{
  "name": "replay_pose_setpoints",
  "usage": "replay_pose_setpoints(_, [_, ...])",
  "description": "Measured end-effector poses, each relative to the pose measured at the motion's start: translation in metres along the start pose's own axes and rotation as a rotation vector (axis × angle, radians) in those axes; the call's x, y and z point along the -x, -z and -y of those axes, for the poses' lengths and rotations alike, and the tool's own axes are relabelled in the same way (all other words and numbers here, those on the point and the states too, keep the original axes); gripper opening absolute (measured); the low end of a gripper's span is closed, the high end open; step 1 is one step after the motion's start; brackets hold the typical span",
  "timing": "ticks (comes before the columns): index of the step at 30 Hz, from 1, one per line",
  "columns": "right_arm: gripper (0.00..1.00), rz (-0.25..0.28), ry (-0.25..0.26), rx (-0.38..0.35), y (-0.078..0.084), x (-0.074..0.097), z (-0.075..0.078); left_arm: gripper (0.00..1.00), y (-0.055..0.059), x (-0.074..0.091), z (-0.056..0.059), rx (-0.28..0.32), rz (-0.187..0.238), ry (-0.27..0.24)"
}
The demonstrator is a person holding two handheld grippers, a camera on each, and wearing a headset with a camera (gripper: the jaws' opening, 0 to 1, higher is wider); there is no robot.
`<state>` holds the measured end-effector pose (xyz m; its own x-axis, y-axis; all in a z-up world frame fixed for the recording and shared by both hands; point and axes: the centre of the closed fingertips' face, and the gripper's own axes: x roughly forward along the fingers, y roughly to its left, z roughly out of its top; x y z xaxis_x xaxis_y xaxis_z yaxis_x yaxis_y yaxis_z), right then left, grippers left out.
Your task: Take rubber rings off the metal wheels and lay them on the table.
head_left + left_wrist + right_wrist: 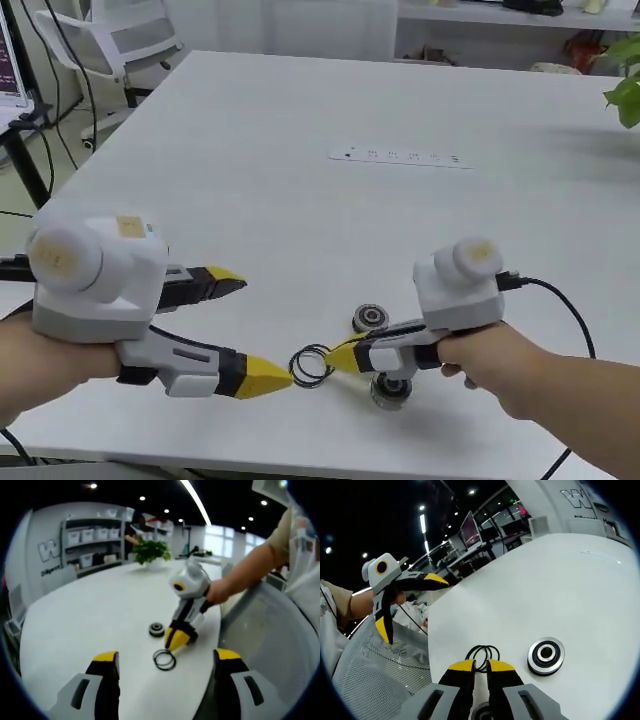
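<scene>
My right gripper (481, 666) is low over the table (300, 150), its jaws drawn close with a thin slit between them. The rubber rings (482, 654) lie directly ahead of the tips, two or so black loops overlapping and flat on the white surface. Their near arc runs in between the yellow tips, and I cannot tell whether the jaws pinch it or only touch it. I read the low, level pose as that of laying the rings down at the table's near edge, clear of the wheels.

One metal wheel (546, 656) lies flat just to the right of the rings, apart from them. It has a dark band around the hub, and I can't say whether that is a ring left to pull. A second metal wheel (390, 392) sits on the table under the body of the right gripper, partly hidden by it.

My left gripper (245, 327) is held off to the left with its jaws spread wide and nothing in them, and it points across at the rings. From the left gripper view the rings lie centred ahead of the open jaws but not between them. I take that as a standby pose for steadying a wheel.
</scene>
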<state>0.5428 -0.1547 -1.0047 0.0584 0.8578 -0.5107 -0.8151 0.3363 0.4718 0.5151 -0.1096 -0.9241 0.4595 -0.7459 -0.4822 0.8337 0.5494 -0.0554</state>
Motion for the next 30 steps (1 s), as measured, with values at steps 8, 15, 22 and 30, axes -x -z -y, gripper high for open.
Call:
replay_pose_setpoints(8, [0.12, 0.055, 0.015, 0.002, -0.016, 0.011, 0.003, 0.77, -0.004, -0.002, -0.001, -0.009, -0.007, 0.007])
replay_pose_setpoints(15, [0.15, 0.112, 0.039, 0.017, -0.033, 0.025, 0.01, 0.76, -0.006, -0.006, -0.004, -0.018, -0.018, 0.013])
replay_pose_setpoints(22, [0.18, 0.149, 0.091, 0.038, -0.047, 0.044, 0.025, 0.74, -0.013, -0.011, -0.01, -0.025, -0.022, 0.016])
replay_pose_setpoints(30, [0.21, 0.183, 0.146, 0.055, -0.057, 0.064, 0.04, 0.73, -0.025, -0.023, -0.018, -0.036, -0.021, 0.02])
